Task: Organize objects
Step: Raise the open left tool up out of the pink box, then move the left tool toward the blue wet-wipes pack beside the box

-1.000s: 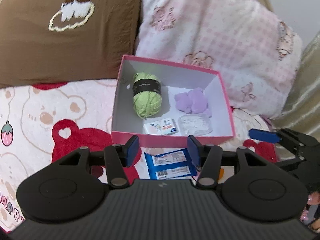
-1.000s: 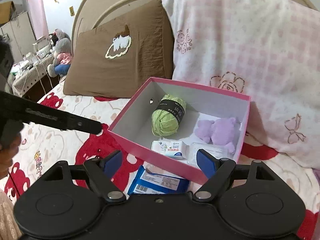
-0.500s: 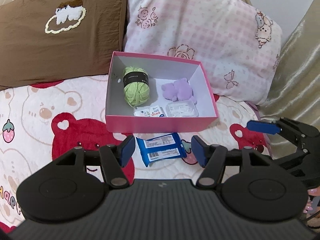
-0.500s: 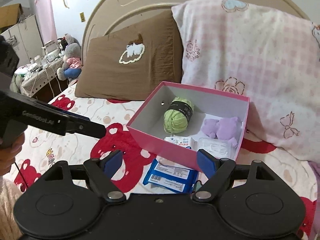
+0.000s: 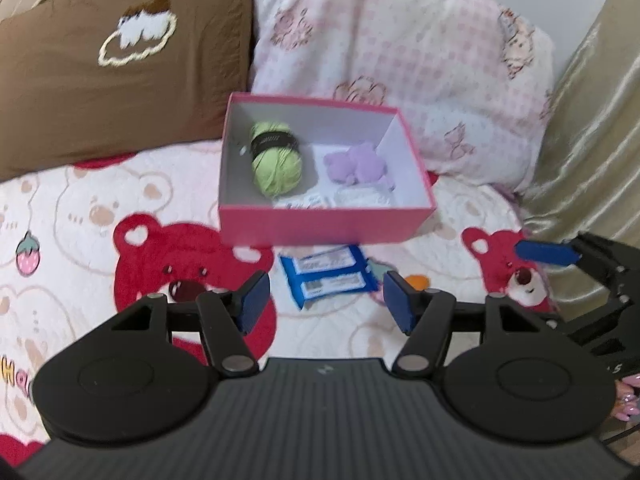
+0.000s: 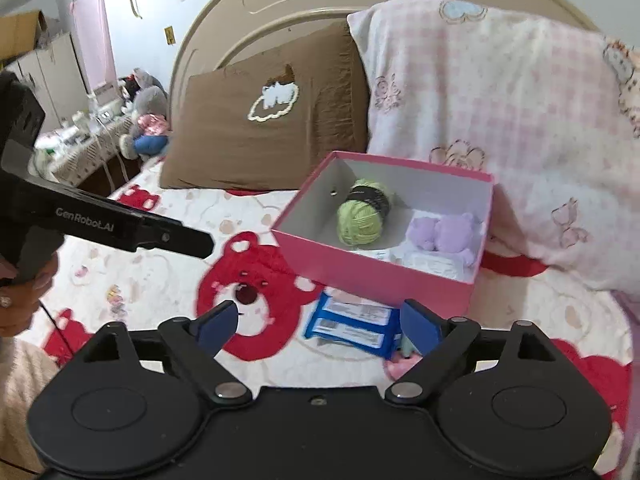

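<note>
We are working over a bed (image 5: 80,216) covered in a red-bear blanket, brown pillow (image 5: 120,68) and pink checked pillow (image 5: 400,68) leaning behind the pink box (image 5: 324,224). Inside the box we are seeing a green yarn ball (image 5: 276,160) at its left and a purple plush (image 5: 356,162) at its right, with a small white packet (image 6: 434,264) and another pack lying against the near wall. A blue wipes pack (image 5: 330,280) is lying on the blanket just in front of the box. Nearer us than the box, our left gripper (image 5: 326,304) is hovering, fingers moderately apart with nothing between them. Our right gripper (image 6: 320,326) is hanging with fingers spread wide, having just been opening, nothing between its pads.
</note>
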### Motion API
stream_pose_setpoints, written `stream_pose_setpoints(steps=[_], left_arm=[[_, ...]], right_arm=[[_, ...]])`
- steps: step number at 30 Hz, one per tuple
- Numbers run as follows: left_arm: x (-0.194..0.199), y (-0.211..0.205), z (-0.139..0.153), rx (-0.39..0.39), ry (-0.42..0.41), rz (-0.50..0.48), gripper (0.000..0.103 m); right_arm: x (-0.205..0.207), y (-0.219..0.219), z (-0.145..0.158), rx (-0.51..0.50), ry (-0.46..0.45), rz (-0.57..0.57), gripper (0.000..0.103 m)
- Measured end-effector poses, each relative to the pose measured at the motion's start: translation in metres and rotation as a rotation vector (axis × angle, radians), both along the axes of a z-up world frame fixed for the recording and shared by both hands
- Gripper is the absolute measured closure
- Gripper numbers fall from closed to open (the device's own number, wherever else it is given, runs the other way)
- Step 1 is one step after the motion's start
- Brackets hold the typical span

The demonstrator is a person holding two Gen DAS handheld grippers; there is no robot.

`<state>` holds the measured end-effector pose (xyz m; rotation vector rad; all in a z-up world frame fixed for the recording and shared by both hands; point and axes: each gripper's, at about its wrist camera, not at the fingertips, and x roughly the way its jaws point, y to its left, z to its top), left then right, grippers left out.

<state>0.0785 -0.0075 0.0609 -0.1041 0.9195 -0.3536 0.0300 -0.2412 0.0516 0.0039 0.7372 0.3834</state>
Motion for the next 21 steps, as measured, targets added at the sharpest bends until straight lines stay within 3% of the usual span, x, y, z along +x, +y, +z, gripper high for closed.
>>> stream_pose_setpoints(steps=[11,16,21], left_arm=[[0.002,0.001,-0.031,0.002,0.011,-0.011,0.021],[0.015,0.006,-0.044,-0.025,0.025,-0.005,0.019],[0.016,0.012,-0.056,-0.035,0.014,0.017,0.018]], right_arm=[[0.006,0.002,-0.023,-0.013,0.074,0.006,0.011],[0.005,0.007,-0.023,-0.061,0.025,-0.002,0.011],[0.003,0.001,-0.023,0.068,-0.023,0.066,0.011]])
